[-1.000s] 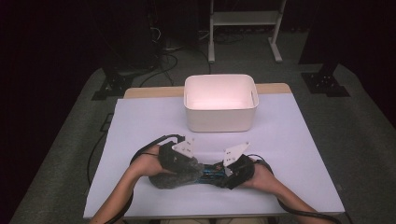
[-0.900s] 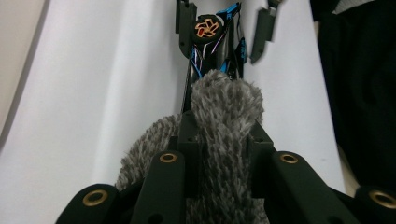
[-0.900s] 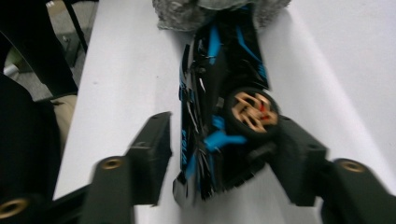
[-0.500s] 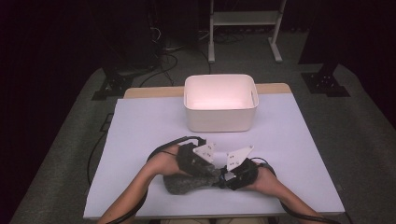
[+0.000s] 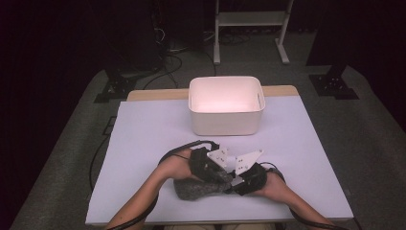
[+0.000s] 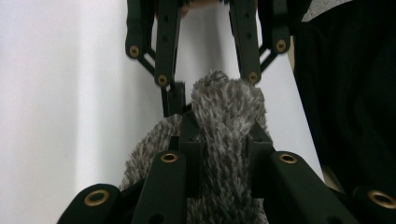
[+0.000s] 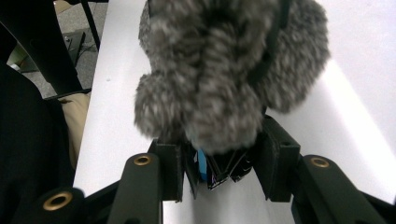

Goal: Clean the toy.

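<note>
Lying on the white table sheet [image 5: 143, 143] near the person's edge, well in front of the white plastic bin [image 5: 225, 106], is a fuzzy grey sock [image 5: 198, 188], bunched into a thick roll. Both grippers meet over it, nearly nose to nose.

The left gripper [image 5: 218, 173] is clenched on the sock: in the left gripper view the fuzzy fabric [image 6: 219, 140] is squeezed between its two black jaws and bulges up past their tips. Beyond it in that view, the other gripper's linkage arms face it from the far side, close to the same bunch of fabric.

The right gripper [image 5: 233, 182] has just been closing its jaws, and the sock is between them. In the right gripper view the grey roll [image 7: 224, 84] sits pressed in the jaw opening, with a bit of blue tag [image 7: 201, 165] and dark label showing beneath it, so this gripper is grasping the sock too.

From above, the sock lies between the two hands, its left end sticking out below the left hand [image 5: 179, 163]. The bin stands apart from both grippers, at the table's far side.
</note>
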